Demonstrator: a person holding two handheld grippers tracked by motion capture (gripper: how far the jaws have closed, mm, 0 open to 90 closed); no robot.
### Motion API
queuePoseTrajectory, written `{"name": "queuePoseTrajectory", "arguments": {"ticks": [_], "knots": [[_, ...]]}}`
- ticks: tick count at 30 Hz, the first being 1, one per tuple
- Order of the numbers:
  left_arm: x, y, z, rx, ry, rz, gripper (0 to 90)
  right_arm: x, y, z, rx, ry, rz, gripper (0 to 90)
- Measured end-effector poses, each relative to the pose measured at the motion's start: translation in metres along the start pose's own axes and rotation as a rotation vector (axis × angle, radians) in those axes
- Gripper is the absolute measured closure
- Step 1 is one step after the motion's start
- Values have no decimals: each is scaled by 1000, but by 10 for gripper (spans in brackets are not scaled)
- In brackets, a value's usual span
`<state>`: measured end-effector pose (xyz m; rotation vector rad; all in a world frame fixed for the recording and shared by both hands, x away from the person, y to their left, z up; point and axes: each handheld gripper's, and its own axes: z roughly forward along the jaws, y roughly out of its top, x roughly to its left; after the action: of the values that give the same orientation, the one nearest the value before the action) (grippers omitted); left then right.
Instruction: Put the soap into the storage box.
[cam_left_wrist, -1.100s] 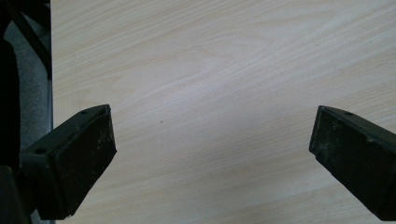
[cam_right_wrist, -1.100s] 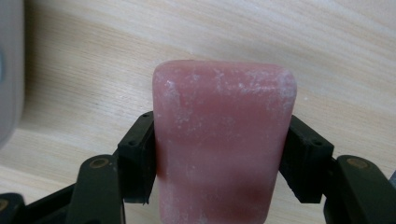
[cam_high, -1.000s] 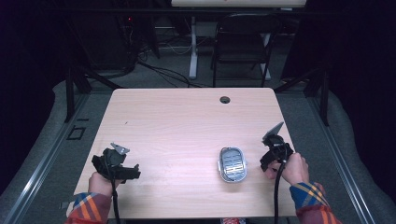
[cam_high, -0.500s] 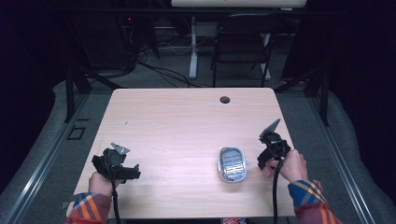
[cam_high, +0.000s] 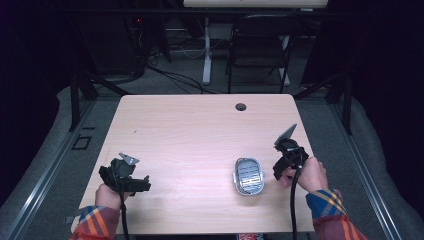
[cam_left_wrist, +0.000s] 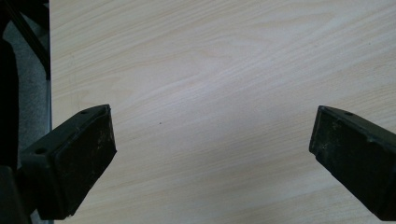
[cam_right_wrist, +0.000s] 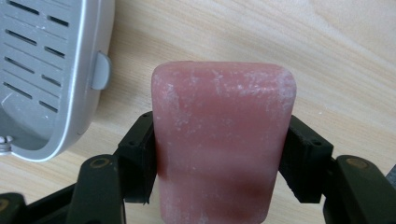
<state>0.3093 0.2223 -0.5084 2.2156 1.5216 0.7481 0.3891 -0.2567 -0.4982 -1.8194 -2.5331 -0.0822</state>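
Observation:
A pink bar of soap (cam_right_wrist: 223, 140) sits clamped between the black jaws of my right gripper (cam_right_wrist: 219, 154), held just above the wooden table. To its left lies a grey slotted soap dish (cam_right_wrist: 42, 70), which also lies near the table's front right (cam_high: 248, 175). My right gripper (cam_high: 286, 161) is just right of the dish in the high view. My left gripper (cam_high: 131, 181) rests at the front left, and its jaws (cam_left_wrist: 210, 158) stand wide apart over bare wood.
The light wooden table (cam_high: 190, 135) has a round cable hole (cam_high: 241, 106) near its far edge. A dark chair (cam_high: 260, 45) and cables stand on the floor beyond the table. Metal rails run along both sides.
My right gripper has shifted slightly left, closer to the soap dish. The left gripper has stayed in place.

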Motion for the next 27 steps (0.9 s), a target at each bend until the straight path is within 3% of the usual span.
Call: {"name": "queuePoseTrajectory", "arguments": {"ticks": [3,8,27], "knots": [[0,0,0,1,-1,0,2,2,2,-4,23,-3,-17,372],[0,0,0,1,1,0,2,8,5,-9,4,-9,-25,372],[0,0,0,1,-1,2,2,27,19,-32,29,-36,-88,373]]}}
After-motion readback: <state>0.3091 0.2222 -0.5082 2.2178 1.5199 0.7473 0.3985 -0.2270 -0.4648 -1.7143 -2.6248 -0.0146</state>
